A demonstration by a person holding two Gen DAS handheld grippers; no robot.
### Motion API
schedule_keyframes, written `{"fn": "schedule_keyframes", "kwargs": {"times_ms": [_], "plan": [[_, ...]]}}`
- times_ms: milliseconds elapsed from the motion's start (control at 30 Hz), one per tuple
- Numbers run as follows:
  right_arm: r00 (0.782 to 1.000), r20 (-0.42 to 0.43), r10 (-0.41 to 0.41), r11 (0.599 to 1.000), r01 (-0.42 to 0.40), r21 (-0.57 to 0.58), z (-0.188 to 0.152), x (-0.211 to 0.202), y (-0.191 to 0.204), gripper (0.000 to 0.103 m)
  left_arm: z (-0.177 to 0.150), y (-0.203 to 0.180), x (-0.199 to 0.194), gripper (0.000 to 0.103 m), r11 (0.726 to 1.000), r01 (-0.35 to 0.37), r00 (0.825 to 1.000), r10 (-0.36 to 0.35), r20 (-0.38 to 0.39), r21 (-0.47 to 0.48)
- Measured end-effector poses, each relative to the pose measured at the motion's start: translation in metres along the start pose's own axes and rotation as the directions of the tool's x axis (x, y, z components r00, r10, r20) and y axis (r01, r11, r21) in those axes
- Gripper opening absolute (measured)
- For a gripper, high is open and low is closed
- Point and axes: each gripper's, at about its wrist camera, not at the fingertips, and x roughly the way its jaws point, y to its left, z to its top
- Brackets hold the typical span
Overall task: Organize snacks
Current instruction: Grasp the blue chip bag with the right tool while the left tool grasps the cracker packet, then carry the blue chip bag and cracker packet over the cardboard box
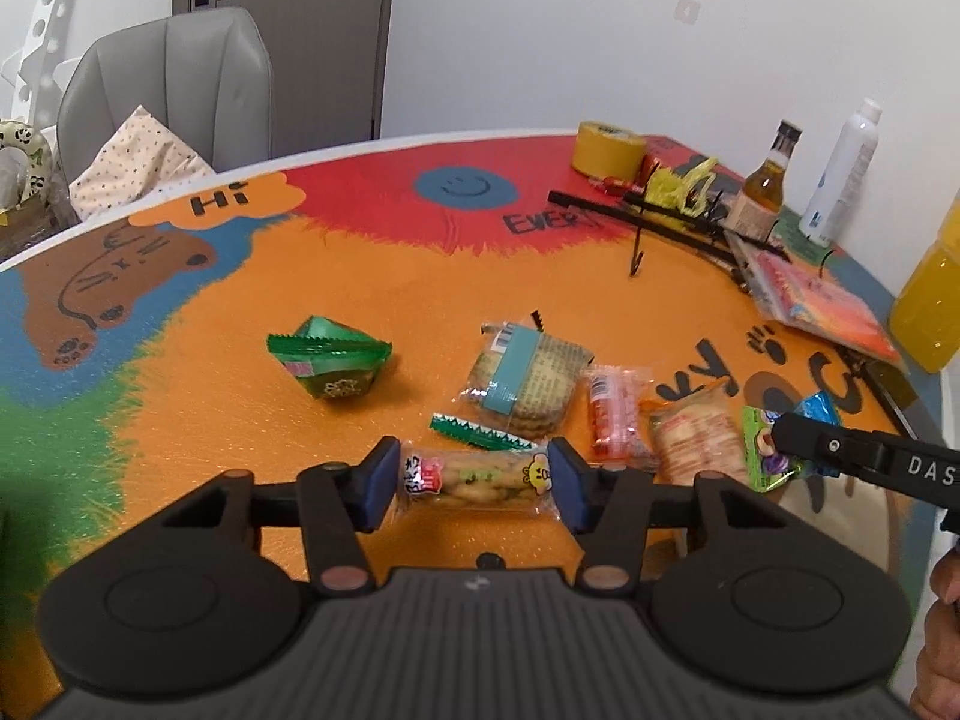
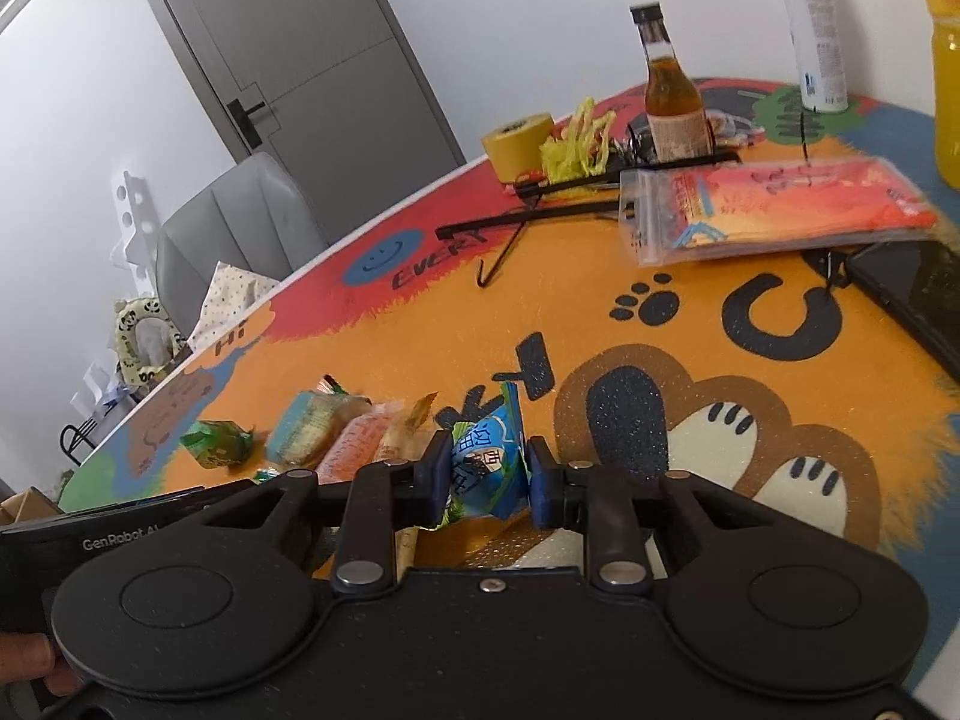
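My left gripper (image 1: 474, 480) is shut on a clear-wrapped biscuit pack (image 1: 480, 477), held lengthwise between the blue pads just above the table. Beyond it lie a green serrated wrapper (image 1: 480, 431), a round cracker pack with a teal band (image 1: 522, 384), a red-orange candy pack (image 1: 615, 417), a rice cracker pack (image 1: 696, 435) and a green triangular snack (image 1: 327, 360). My right gripper (image 2: 487, 474) is shut on a blue and green snack packet (image 2: 483, 459). The right gripper also shows at the right of the left wrist view (image 1: 798, 432), beside the row of snacks.
The round table (image 1: 252, 408) has a colourful cartoon mat. At the far right stand a yellow tape roll (image 1: 606, 147), a brown bottle (image 1: 765, 183), a white bottle (image 1: 843, 174), an orange juice bottle (image 1: 930, 300), black hangers (image 1: 660, 219) and an orange bag (image 2: 780, 207). A grey chair (image 1: 168, 84) stands behind.
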Motion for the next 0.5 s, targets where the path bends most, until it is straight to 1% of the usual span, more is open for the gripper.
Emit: {"fn": "schedule_keyframes", "kwargs": {"times_ms": [133, 500], "plan": [[1.000, 0.019, 0.005, 1.000, -0.005, -0.003, -0.003, -0.013, 0.009, 0.024, 0.000, 0.004, -0.018, 0.052, 1.000, 0.007, 1.000, -0.007, 0.021, 0.005], [0.999, 0.044, 0.031, 0.999, -0.029, -0.034, -0.012, -0.036, 0.039, 0.024, -0.002, 0.024, -0.061, 0.052, 1.000, -0.017, 0.997, 0.018, 0.073, -0.013]]}}
